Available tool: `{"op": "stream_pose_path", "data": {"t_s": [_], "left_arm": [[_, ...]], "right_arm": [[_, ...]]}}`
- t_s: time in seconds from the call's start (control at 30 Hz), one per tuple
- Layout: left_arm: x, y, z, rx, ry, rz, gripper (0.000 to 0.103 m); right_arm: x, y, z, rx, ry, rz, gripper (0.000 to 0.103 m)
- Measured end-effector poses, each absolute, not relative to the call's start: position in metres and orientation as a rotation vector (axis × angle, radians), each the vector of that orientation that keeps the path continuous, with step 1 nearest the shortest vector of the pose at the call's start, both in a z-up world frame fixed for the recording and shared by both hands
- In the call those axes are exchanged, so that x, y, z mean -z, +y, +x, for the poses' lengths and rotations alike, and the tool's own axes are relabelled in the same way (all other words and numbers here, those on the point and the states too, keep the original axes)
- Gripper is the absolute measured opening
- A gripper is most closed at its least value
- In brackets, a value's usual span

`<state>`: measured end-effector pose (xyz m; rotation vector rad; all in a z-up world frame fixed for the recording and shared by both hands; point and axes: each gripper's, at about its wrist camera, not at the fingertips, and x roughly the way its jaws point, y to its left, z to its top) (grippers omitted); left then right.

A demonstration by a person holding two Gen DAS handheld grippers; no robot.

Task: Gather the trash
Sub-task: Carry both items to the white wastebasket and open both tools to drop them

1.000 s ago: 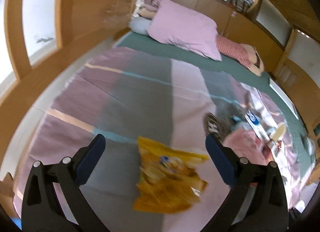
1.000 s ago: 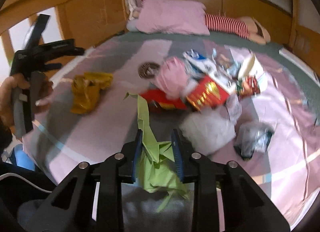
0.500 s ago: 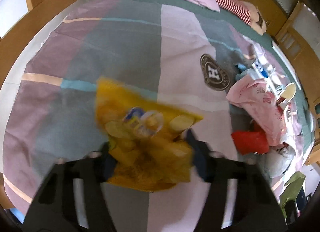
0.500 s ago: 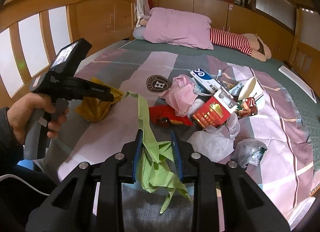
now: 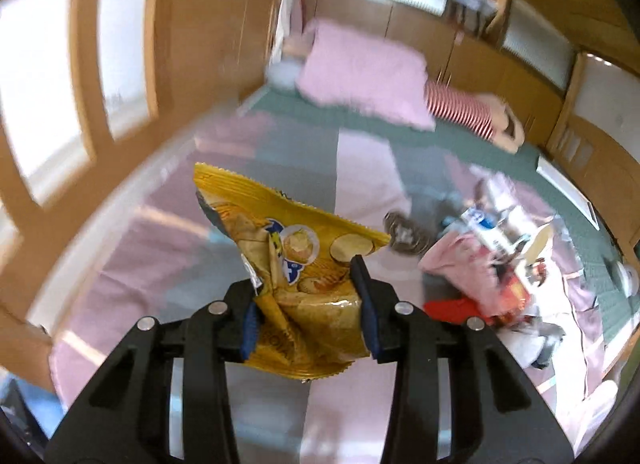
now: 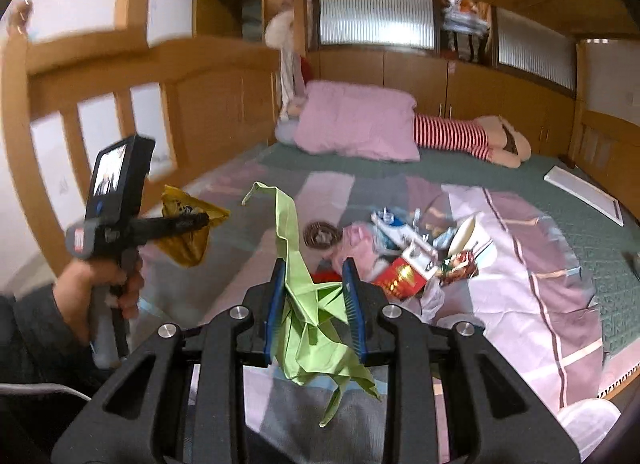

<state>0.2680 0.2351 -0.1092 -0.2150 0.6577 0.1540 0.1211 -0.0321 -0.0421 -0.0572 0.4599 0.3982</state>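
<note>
My left gripper (image 5: 306, 276) is shut on a yellow chip bag (image 5: 296, 260) and holds it lifted above the bed. The bag also shows in the right wrist view (image 6: 188, 224), hanging from the left gripper (image 6: 200, 220) at the left. My right gripper (image 6: 314, 276) is shut on a crumpled green bag (image 6: 308, 296), held above the near part of the bed. A pile of trash (image 6: 404, 252) lies in the middle of the bed: a pink bag, a red box, white plastic, wrappers. The pile shows at the right of the left wrist view (image 5: 480, 264).
The bed has a pink and grey striped blanket (image 6: 520, 264) over a green cover. A pink pillow (image 6: 356, 124) and a striped cushion (image 6: 452, 136) lie at the far end. A wooden bed rail (image 6: 120, 96) stands at the left. A white flat board (image 6: 584, 194) lies at the far right.
My left gripper closed on the yellow chip bag and lifted it off the bed. My right gripper kept hold of the green bag and rose a little.
</note>
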Motion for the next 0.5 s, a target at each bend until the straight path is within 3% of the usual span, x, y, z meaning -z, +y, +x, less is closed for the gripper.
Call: {"op": "stream_pose_path", "data": {"t_s": [0.2,0.5], "left_arm": [[0.048,0.204,0.195,-0.124,0.502,-0.214,0.041],[0.009,0.202,0.140,-0.178,0.441,-0.201,0.041]], "right_arm": [[0.008,-0.019,0.059,-0.530,0.371,-0.094,0.029],[0.020,0.004,0.008,-0.752,0.406,-0.059,0.029]]}}
